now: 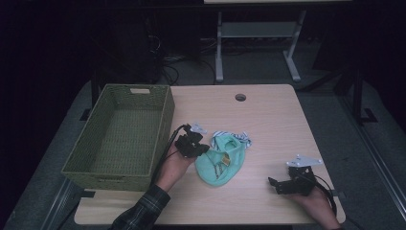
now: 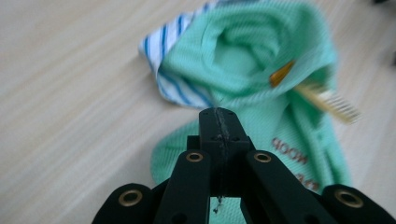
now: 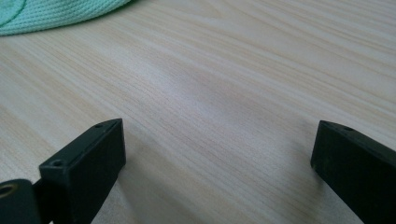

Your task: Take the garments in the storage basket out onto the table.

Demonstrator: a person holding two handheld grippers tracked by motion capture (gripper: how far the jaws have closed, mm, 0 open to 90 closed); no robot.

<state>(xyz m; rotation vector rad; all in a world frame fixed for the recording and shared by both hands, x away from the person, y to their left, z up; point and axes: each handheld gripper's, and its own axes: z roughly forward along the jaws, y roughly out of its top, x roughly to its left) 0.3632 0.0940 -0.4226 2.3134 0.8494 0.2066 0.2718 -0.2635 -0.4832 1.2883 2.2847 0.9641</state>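
Left gripper (image 2: 219, 116) fingers pinched together at the green garment (image 2: 252, 70); right gripper (image 3: 217, 149) fingers spread wide, empty.

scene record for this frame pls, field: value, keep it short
work surface: light wood table
garment: green garment crumpled mid-table, blue-striped white fabric at its far edge, comb-like yellow piece lying on it
container: woven basket at table's left, nothing seen inside
left gripper: jaws shut, tips at the garment's near edge; no fabric visible between them
right gripper: jaws open over bare table, apart from the garment
contact: whether the left jaws touch the cloth cannot be told
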